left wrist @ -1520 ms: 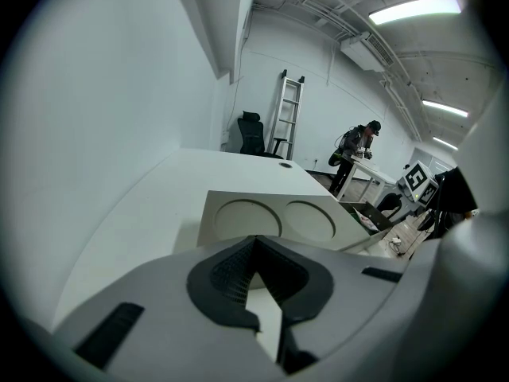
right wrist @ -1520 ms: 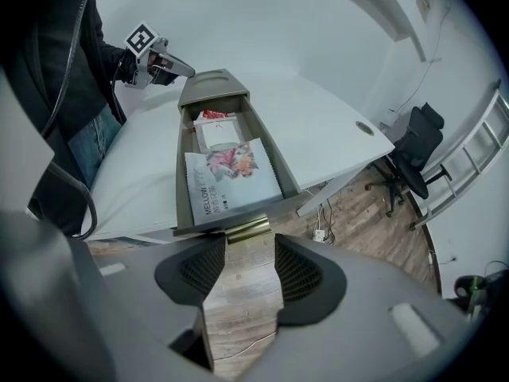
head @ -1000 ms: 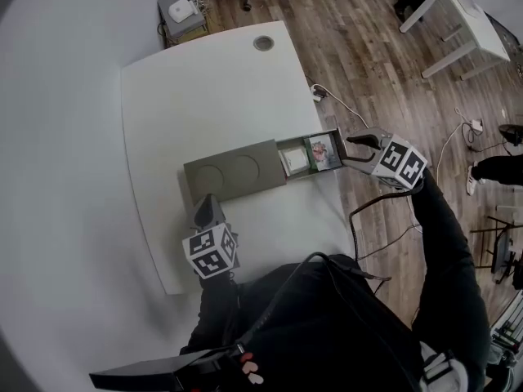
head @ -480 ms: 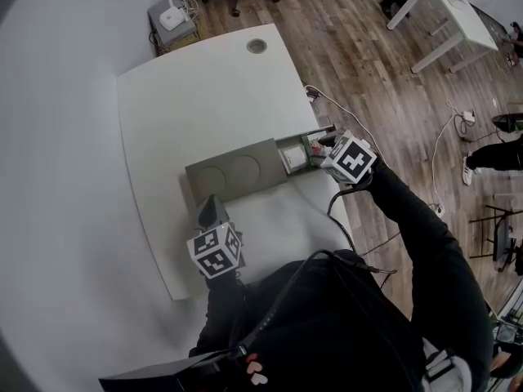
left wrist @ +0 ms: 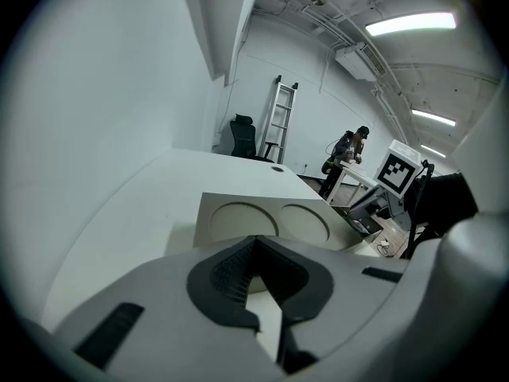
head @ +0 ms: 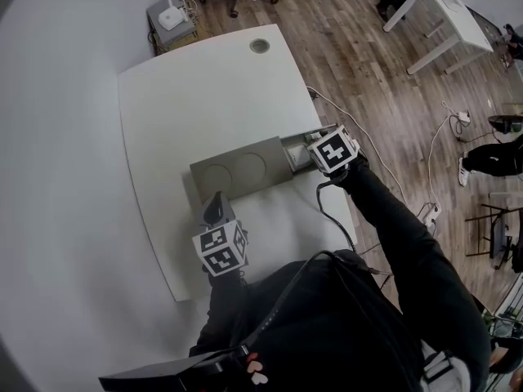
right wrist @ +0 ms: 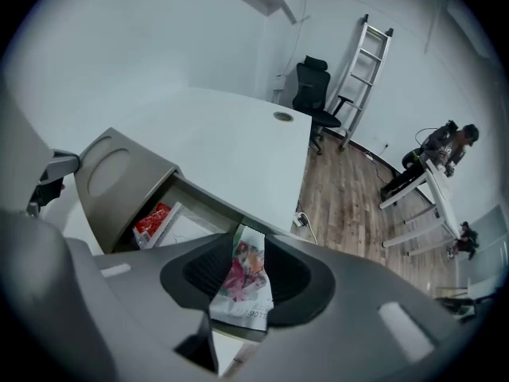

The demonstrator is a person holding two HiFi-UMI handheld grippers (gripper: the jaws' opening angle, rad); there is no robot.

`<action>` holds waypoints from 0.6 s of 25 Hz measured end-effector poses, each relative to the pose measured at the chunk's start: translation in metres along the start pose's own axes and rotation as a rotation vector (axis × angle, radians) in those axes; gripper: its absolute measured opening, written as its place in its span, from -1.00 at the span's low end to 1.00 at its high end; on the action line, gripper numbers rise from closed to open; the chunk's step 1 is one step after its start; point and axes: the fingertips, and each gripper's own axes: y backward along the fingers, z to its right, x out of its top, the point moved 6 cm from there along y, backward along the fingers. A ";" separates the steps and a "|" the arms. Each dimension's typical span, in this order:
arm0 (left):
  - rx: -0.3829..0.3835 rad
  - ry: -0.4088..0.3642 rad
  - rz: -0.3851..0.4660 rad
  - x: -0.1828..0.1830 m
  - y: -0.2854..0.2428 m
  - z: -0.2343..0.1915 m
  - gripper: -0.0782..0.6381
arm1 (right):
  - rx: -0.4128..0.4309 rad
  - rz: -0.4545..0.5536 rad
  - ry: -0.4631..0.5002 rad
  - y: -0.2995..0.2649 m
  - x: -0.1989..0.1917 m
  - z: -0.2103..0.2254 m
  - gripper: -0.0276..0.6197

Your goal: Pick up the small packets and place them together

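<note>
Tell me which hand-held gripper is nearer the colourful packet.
Right. The right hand-held gripper, jaws just closing, has the colourful packet between them; the left hand-held gripper rests apart, near the tray's other end.

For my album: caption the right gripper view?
Right claw, jaws just closing on a colourful packet over the tray.

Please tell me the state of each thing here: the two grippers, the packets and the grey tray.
left gripper: shut, nothing between its jaws.
right gripper: jaws have just been closing, now pinching the colourful packet.
colourful packet: held on edge between the jaws.
red packet: lying flat in the tray's open compartment.
white packet: lying flat beside the red one.
grey tray: on the table, both round recesses empty.
</note>
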 end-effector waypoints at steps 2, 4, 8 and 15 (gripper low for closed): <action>-0.011 -0.003 0.001 -0.001 -0.001 -0.001 -0.79 | -0.029 -0.012 -0.029 -0.004 0.001 -0.002 -0.54; -0.021 -0.007 0.001 -0.001 -0.001 -0.002 -0.79 | -0.051 -0.029 -0.046 -0.008 0.001 -0.005 -0.54; -0.040 -0.013 0.005 0.001 -0.003 -0.003 -0.79 | -0.083 -0.070 -0.051 -0.013 -0.001 -0.005 -0.54; -0.049 -0.035 0.002 0.003 -0.006 -0.001 -0.78 | -0.091 -0.065 -0.069 -0.008 -0.001 -0.002 -0.75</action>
